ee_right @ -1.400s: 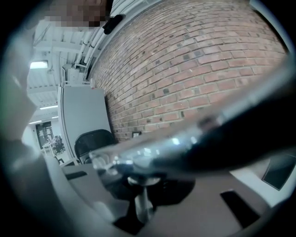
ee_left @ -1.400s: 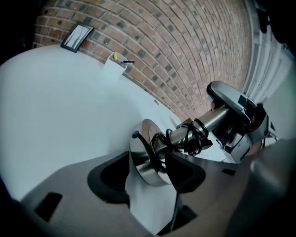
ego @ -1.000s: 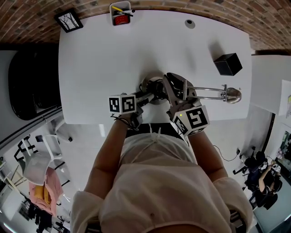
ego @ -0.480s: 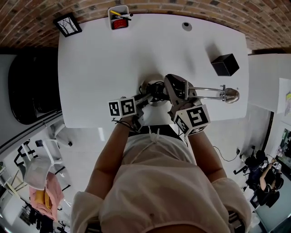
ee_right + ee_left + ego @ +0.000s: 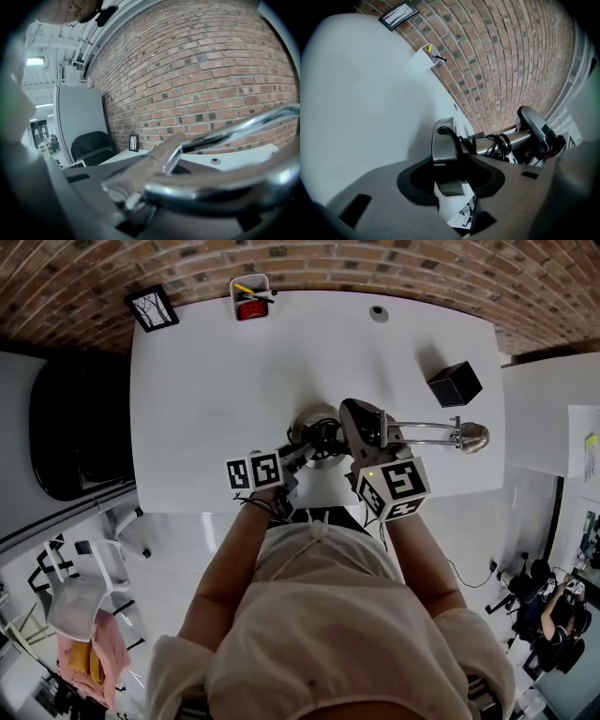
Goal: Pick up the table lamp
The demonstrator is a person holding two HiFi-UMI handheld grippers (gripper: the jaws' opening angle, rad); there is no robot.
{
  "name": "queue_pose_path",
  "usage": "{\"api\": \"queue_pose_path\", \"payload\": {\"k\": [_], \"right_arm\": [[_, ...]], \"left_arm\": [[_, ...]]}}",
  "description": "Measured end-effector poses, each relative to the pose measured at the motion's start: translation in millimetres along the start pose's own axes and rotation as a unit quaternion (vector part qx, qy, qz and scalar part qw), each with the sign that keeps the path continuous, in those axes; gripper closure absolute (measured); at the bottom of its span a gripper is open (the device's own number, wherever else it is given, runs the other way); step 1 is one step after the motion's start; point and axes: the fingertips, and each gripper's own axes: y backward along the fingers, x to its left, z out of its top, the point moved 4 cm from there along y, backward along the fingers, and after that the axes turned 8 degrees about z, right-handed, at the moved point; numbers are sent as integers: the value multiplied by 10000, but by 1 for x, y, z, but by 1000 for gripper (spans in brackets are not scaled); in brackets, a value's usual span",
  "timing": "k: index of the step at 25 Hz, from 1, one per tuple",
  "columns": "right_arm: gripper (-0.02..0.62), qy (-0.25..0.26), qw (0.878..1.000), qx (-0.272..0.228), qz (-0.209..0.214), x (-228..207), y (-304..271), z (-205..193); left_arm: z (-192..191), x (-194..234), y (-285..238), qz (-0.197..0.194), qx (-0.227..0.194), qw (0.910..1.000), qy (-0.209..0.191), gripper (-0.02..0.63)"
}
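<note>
The table lamp lies on its side on the white table (image 5: pixel 197 390). Its round metal base (image 5: pixel 312 420) is near the front edge. The chrome arm (image 5: pixel 427 432) runs right to the lamp head (image 5: pixel 474 437). My left gripper (image 5: pixel 302 448) reaches in from the left, and in the left gripper view its jaws (image 5: pixel 452 180) are shut on the rim of the base (image 5: pixel 442 140), with the coiled cord (image 5: pixel 499 145) beyond. My right gripper (image 5: pixel 366 425) sits over the arm close to the base. Its jaws (image 5: pixel 140 199) are closing down hard on the chrome rod (image 5: pixel 211 187).
A black box (image 5: pixel 455 383) stands at the table's right. At the back edge are a pen holder (image 5: pixel 250 296), a small picture frame (image 5: pixel 152 307) and a round cable port (image 5: pixel 378 312). A black chair (image 5: pixel 75 427) is left of the table, and a brick wall behind.
Both grippers stay on the lamp almost where they were. The head view has shifted, so the table and lamp appear slightly lower and smaller.
</note>
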Motion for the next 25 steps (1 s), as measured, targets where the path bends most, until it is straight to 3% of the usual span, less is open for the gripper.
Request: {"api": "queue_pose_path", "payload": {"k": [12,18,25], "right_arm": [[565,418,9988,-223,145,19,-6,89],[565,396,9982,-449,26,21,-6,146],[565,746,9954,-597,119,38,-1,219]], "left_arm": [[49,-51,46,-308,-938,9951,79,439],[91,-88,71,-621,-1314,9893,-132,439],[132,-138,105,-996,-1611,9812,-383,437]]}}
